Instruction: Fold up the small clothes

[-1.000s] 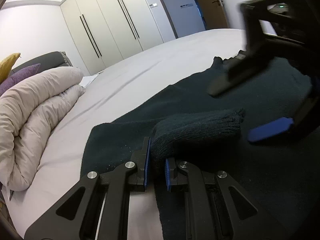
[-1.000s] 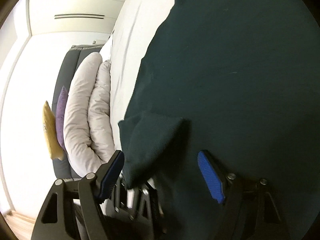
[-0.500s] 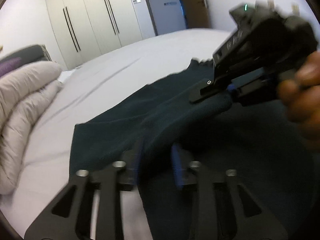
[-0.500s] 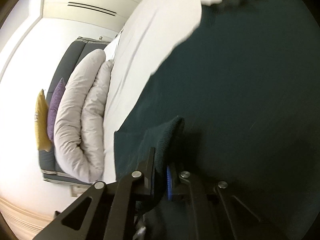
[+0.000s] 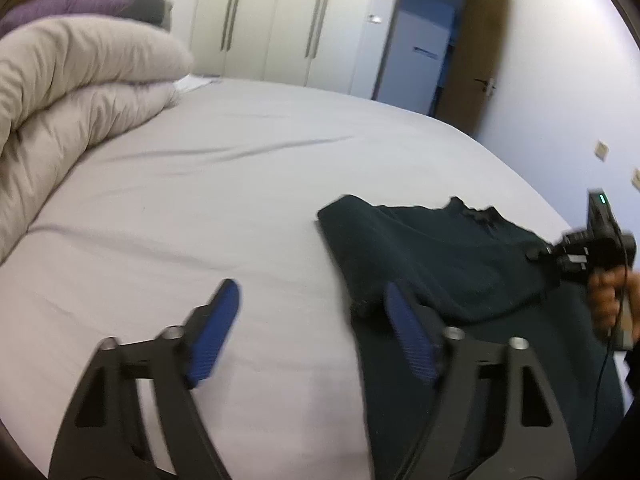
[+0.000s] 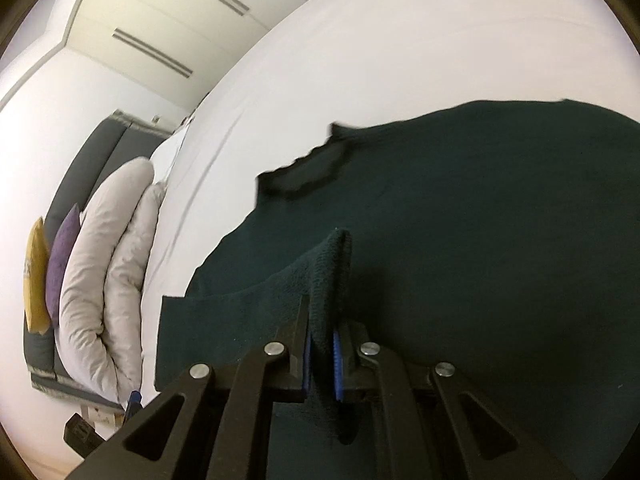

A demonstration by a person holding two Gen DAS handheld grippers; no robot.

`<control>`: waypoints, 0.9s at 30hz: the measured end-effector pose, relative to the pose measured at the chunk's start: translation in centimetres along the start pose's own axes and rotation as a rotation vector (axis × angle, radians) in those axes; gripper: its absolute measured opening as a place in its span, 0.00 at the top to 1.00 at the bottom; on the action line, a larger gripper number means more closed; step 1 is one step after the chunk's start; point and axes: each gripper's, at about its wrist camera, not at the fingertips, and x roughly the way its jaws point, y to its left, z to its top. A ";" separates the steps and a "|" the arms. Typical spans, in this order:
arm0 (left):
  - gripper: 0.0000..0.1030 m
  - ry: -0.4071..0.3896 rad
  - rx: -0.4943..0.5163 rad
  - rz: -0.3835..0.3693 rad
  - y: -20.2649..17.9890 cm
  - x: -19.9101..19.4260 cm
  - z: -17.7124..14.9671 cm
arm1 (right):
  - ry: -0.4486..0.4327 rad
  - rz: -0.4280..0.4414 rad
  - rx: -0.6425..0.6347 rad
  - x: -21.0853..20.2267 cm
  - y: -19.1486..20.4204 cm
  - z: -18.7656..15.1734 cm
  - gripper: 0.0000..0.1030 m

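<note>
A dark green knit sweater point(image 5: 460, 264) lies on the white bed point(image 5: 224, 184), with its sleeve folded across the body. My left gripper point(image 5: 316, 328) is open and empty, low over the sheet at the sweater's left edge. My right gripper point(image 6: 320, 356) is shut on the sleeve's cuff point(image 6: 332, 272) and holds it over the sweater's body point(image 6: 500, 240). The right gripper also shows in the left wrist view point(image 5: 592, 248) at the far right, held in a hand.
A rolled beige duvet point(image 5: 68, 92) lies at the head of the bed with purple point(image 6: 60, 256) and yellow point(image 6: 36, 276) cushions behind it. White wardrobes point(image 5: 280, 20) and an open door point(image 5: 424, 56) stand beyond the bed.
My left gripper has let go of the sleeve, opened and drawn back to the left. My right gripper has shut on the cuff and carried it across the sweater.
</note>
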 end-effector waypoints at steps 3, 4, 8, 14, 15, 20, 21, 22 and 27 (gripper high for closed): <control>0.64 0.034 -0.037 -0.003 0.9 1.0 0.9 | -0.009 -0.008 0.014 -0.4 -1.3 0.0 0.92; 0.67 0.040 -0.038 -0.001 0.9 1.7 1.1 | -0.013 -0.009 0.021 -0.7 -2.2 0.0 0.92; 0.68 0.047 -0.004 0.012 0.0 3.9 2.5 | -0.027 -0.020 0.047 -1.2 -3.5 0.3 0.92; 0.68 0.080 0.088 0.009 -3.9 7.8 3.4 | -0.045 -0.076 0.023 -0.8 -3.2 1.2 0.92; 0.68 0.091 0.100 0.014 -4.4 8.3 3.1 | -0.044 -0.081 0.024 -0.7 -3.3 1.4 0.92; 0.68 0.208 0.184 0.077 -6.7 13.4 1.3 | -0.034 -0.082 0.047 -0.1 -4.2 2.1 0.92; 0.67 0.220 0.196 0.089 -6.9 14.1 0.9 | -0.031 -0.077 0.055 -0.1 -4.3 2.1 0.92; 0.67 0.210 0.199 0.093 -7.0 14.2 0.8 | -0.025 -0.067 0.066 -0.3 -4.5 1.9 0.88; 0.67 0.213 0.174 0.072 -6.7 14.7 0.8 | 0.000 -0.102 -0.021 -1.2 -2.5 0.0 0.66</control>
